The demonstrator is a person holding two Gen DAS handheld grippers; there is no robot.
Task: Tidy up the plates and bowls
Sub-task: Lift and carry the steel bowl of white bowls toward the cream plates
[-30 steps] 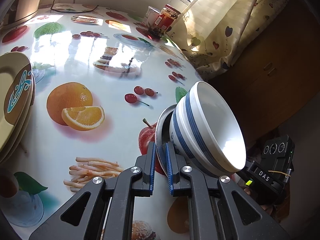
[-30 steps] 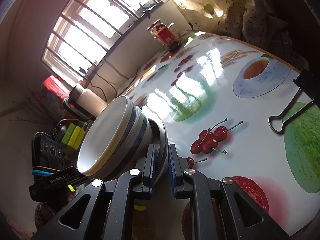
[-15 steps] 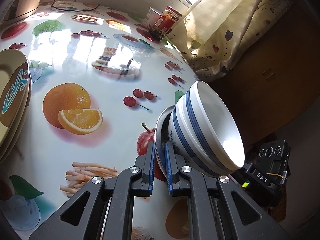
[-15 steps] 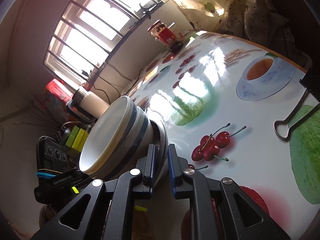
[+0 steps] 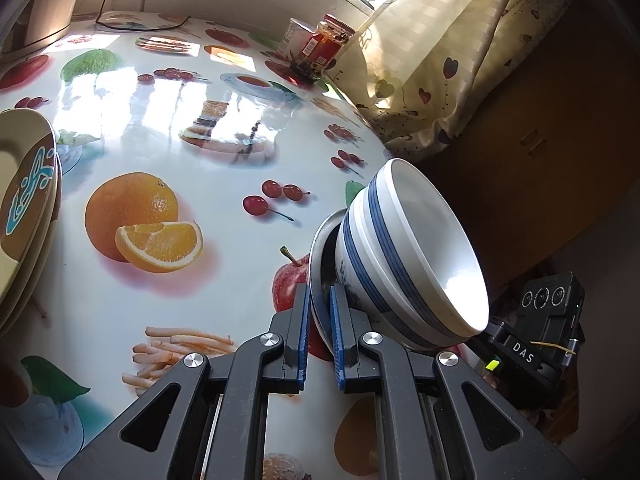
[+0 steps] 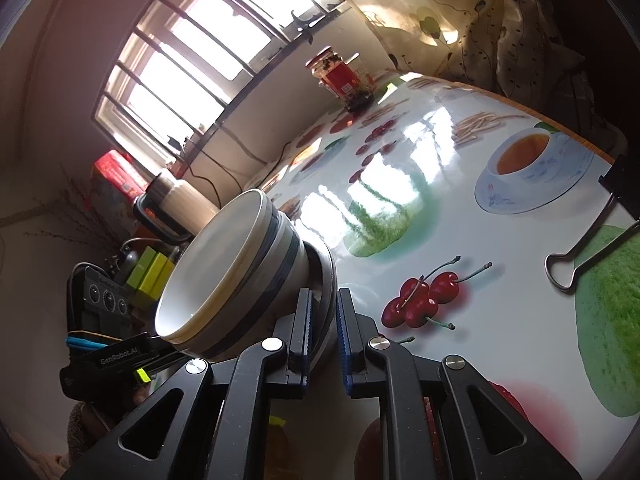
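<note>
Two white bowls with blue bands [image 5: 400, 248] sit nested on a shallow metal plate [image 5: 320, 256]. My left gripper [image 5: 319, 308] is shut on that plate's rim, its blue pads pinching the edge. From the opposite side my right gripper [image 6: 323, 312] is shut on the same metal plate [image 6: 327, 276], with the bowls [image 6: 240, 276] just left of its fingers. The stack appears tilted over the table's near edge. A pile of beige plates with a blue pattern [image 5: 24, 184] lies at the far left of the left wrist view.
The round table [image 5: 168, 132] has a glossy fruit-print cloth. A red-labelled jar [image 5: 324, 48] and a white cup stand at its far side by the curtain [image 5: 440, 60]. A kettle [image 6: 180, 200] stands at the back, and a binder clip [image 6: 580, 256] grips the cloth's edge.
Both grips stay as they were on the metal plate. In the left wrist view the plate pile has slid slightly further left; otherwise nothing has visibly moved.
</note>
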